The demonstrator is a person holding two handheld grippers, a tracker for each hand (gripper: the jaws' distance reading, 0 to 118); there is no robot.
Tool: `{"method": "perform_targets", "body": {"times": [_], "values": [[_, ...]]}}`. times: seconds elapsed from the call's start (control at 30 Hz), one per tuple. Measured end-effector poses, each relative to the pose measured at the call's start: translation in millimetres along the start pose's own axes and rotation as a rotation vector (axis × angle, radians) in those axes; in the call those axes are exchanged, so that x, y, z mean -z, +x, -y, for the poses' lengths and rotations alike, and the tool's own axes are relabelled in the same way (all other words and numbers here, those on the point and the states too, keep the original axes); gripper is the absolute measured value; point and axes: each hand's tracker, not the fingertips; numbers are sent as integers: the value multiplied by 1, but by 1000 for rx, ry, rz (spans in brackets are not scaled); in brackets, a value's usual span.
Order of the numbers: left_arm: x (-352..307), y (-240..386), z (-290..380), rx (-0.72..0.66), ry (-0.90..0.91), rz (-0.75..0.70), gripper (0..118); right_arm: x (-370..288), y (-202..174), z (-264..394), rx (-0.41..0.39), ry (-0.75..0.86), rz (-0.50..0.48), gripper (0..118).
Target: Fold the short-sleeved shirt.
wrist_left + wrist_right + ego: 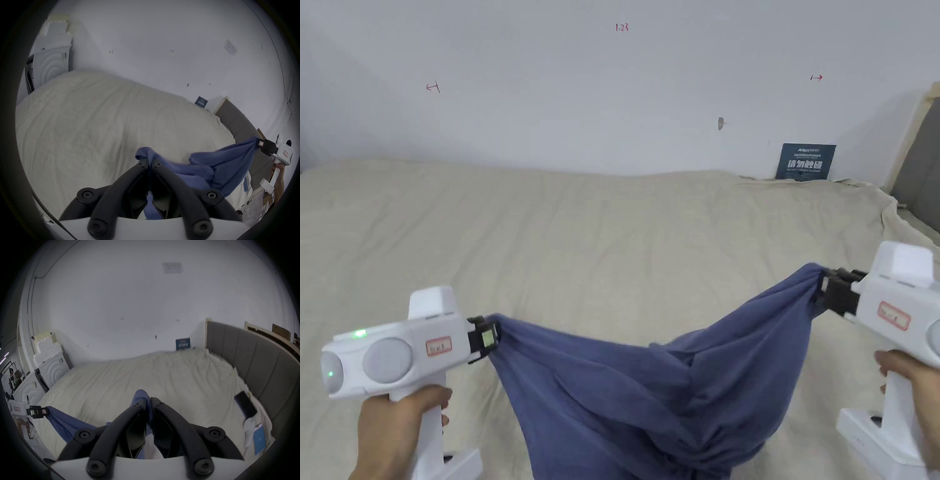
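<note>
Between left gripper and right gripper, both clamped on it, sagging blue shirt.

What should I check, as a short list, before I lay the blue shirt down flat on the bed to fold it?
1. Left hand-held gripper shut on the shirt: ok.
2. Right hand-held gripper shut on the shirt: ok.
3. Shirt stretched flat between the two: not ok, it sags and bunches in the middle.
4. Held points are matching corners: cannot tell.
5. Bed free ahead for laying down: ok.
6. Phone at the bed's right side away from the shirt: ok.
</note>
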Motion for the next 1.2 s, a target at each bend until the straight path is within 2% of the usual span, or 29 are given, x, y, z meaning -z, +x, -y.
{"method": "perform_targets", "body": {"times": [0.43, 0.87, 1.13, 1.2], "values": [[-33, 8, -135, 79, 196, -85, 0, -25, 32, -120, -11, 175, 93, 4], [-45, 57, -270, 207, 351, -155, 0, 2, 26, -225, -44, 293, 132, 4], [-31, 74, -302, 273, 381, -214, 0, 21, 32, -242, -3, 317, 151, 4], [-24, 74, -300, 271, 384, -215, 0, 25, 33, -236, 0, 314, 130, 4]]}}
